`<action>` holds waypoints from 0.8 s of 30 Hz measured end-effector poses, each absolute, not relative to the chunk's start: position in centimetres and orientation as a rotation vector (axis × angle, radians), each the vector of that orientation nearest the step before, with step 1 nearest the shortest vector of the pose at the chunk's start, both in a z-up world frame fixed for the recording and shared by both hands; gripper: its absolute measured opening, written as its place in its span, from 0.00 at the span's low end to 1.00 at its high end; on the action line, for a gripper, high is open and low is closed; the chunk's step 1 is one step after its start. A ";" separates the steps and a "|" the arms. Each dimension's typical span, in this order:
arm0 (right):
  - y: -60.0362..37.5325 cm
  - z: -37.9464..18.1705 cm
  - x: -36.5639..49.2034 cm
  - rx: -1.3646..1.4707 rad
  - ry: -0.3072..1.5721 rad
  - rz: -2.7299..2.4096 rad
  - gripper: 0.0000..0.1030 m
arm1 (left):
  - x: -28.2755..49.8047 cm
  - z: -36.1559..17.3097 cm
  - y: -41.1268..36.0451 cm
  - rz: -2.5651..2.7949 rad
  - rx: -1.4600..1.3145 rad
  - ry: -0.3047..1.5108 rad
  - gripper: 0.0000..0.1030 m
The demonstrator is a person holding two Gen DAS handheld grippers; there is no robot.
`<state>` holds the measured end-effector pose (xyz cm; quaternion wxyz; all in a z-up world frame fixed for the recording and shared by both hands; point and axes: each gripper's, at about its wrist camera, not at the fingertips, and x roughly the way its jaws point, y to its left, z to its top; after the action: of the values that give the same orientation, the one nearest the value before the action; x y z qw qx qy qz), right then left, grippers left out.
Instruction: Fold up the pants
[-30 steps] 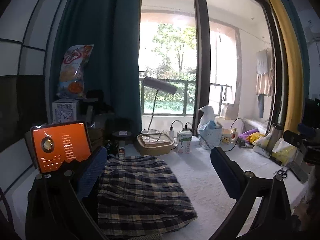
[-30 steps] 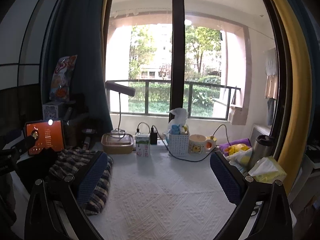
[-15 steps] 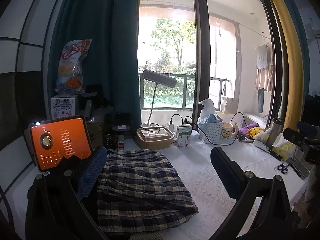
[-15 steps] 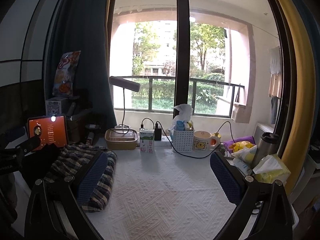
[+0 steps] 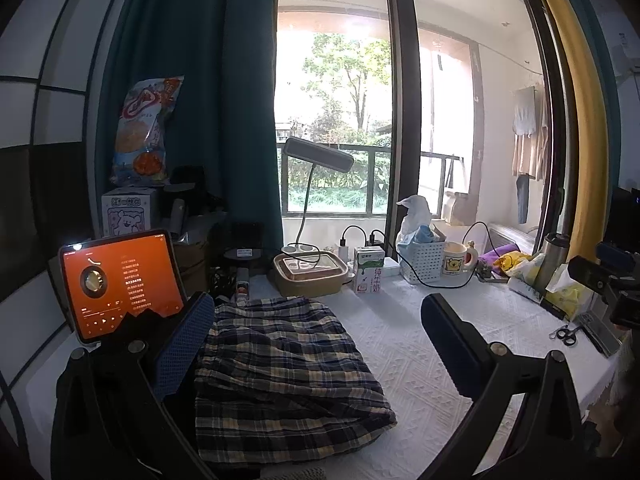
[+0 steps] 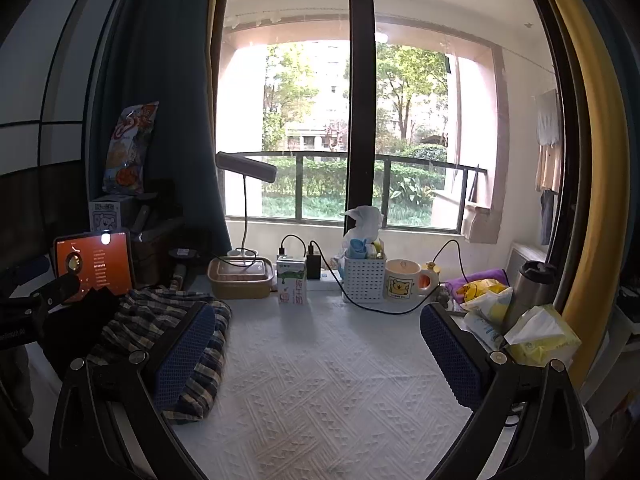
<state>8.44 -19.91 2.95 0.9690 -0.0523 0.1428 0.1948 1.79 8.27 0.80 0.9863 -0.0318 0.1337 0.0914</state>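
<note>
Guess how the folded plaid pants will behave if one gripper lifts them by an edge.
The pants look like soft, layered cloth, so they would probably droop and unfold. They seem light. The textured tablecloth may drag if they are pushed.

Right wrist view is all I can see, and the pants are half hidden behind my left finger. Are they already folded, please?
Observer: Yes. In the left wrist view the plaid pants lie as a flat folded bundle on the white tablecloth.
Operator: Is the left gripper holding them?
Observer: No. The left gripper is open, its fingers wide apart above the bundle.
Operator: Is something near my right side that I cannot see?
Observer: Black scissors lie near the table's right edge, close to your right gripper, which is also open and empty.
</note>
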 end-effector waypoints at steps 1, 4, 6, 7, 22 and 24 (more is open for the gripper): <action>-19.9 3.0 8.4 -0.106 0.288 0.394 1.00 | 1.8 0.8 8.3 0.184 -0.064 0.268 0.99; -19.9 3.0 8.5 -0.107 0.288 0.394 1.00 | 1.8 0.8 8.3 0.183 -0.063 0.269 0.99; -19.9 2.9 8.4 -0.108 0.287 0.391 1.00 | 1.8 0.8 8.2 0.179 -0.060 0.269 0.99; -19.9 2.9 8.4 -0.110 0.285 0.389 1.00 | 1.8 0.9 8.1 0.178 -0.056 0.269 0.99; -19.6 3.0 8.0 -0.110 0.282 0.377 1.00 | 1.7 1.1 8.0 0.176 -0.051 0.267 0.99; -19.6 3.0 8.0 -0.110 0.283 0.377 1.00 | 1.7 1.1 7.9 0.178 -0.048 0.265 0.99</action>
<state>7.98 -19.59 2.98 0.9709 -0.0544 0.1400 0.1866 1.67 7.92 1.11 0.9870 -0.0239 0.1320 0.0885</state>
